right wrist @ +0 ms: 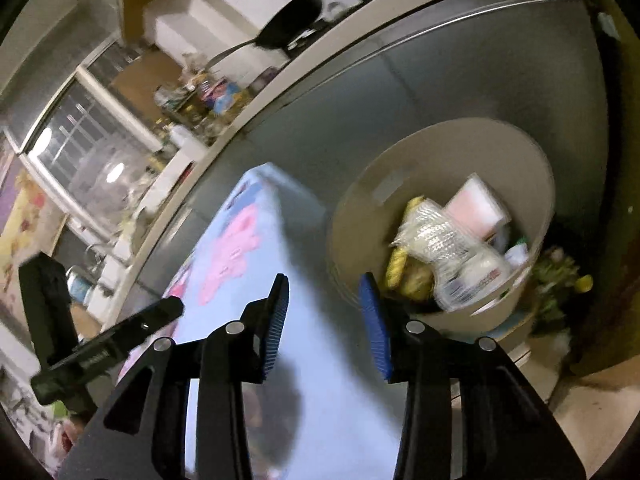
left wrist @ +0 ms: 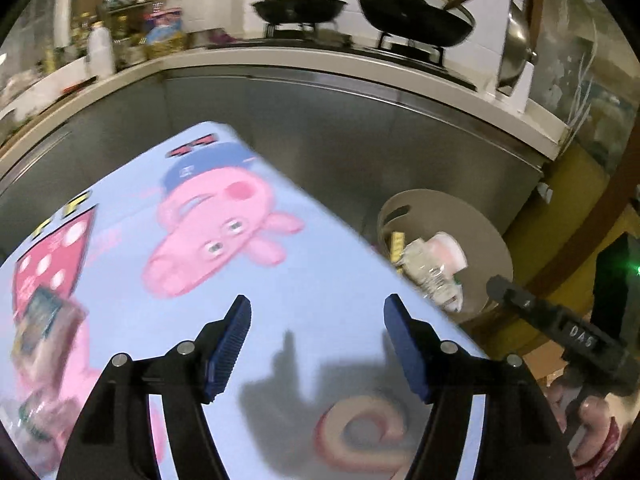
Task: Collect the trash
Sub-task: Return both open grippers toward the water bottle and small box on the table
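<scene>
The only legible writing is showing on the right gripper's black body in the left wrist view, where a small label is reading "DAS"; the yellow letters and the print on the red spotted panel at the tabletop's [left wrist: 320,280] left side are blurring past reading. A pink cartoon pig [left wrist: 216,236] in a blue cap is filling the light-blue tabletop cover. A brownish packet [left wrist: 44,332] is lying at the tabletop's left edge, its label too smeared to read.

The left gripper [left wrist: 316,350] is hovering over the tabletop with its blue-padded fingers [left wrist: 230,350] spread wide and gripping nothing. The right gripper [right wrist: 324,328] is likewise holding its fingers apart and empty, pointing over the tabletop's edge toward the beige bin [right wrist: 440,152].

The bin is standing just beside the tabletop, against grey cabinet fronts [left wrist: 340,128], and is carrying the trash: a crumpled clear plastic bottle [right wrist: 448,248], a pink-and-white piece [right wrist: 476,204] and something yellow [right wrist: 400,264]. Two black pans [left wrist: 300,8] are sitting on the stove above.
</scene>
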`<state>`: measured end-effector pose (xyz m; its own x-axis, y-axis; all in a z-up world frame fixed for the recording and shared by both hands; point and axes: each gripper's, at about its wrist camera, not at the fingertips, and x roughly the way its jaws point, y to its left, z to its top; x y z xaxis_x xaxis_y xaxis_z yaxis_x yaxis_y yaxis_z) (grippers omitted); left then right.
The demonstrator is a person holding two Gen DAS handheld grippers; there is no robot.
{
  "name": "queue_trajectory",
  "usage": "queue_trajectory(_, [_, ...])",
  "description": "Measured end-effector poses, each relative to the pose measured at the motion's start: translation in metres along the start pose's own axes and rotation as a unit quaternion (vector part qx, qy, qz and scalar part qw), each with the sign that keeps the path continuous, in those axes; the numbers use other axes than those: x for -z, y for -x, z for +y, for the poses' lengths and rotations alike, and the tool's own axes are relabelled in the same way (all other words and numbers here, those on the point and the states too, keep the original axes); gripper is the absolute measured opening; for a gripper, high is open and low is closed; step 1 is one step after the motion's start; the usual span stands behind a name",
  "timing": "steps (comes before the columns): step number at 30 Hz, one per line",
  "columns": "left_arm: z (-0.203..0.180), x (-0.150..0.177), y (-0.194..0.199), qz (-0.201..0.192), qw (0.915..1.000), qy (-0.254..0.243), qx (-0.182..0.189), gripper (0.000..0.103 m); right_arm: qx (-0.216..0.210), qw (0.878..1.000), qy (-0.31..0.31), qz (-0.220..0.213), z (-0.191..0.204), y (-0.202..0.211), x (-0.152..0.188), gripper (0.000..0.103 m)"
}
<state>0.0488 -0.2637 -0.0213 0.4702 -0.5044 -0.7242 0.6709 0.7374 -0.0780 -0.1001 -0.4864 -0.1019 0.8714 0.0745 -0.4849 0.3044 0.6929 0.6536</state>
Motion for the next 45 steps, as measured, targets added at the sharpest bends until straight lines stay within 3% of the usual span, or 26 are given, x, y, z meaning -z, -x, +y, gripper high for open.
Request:
queue_trajectory(10, [0.067,0.046,0.065,-0.037,0.9955,0.06,-0.064,0.073,-0.046,0.997,0.048,0.047,0.087,-0.014,0.048,0.044])
queue_trajectory(21, [0.098,0.08,0.088,-0.043,0.9905,0.089,-0.096,0.074,-0.069,0.99,0.084,0.085,0.142,-0.024,0.082,0.045])
queue_trajectory(45, [0.14,0.112,0.095,-0.034,0.9823,0.124,-0.136,0.075,-0.082,0.98,0.112,0.143,0.174,-0.053,0.113,0.045])
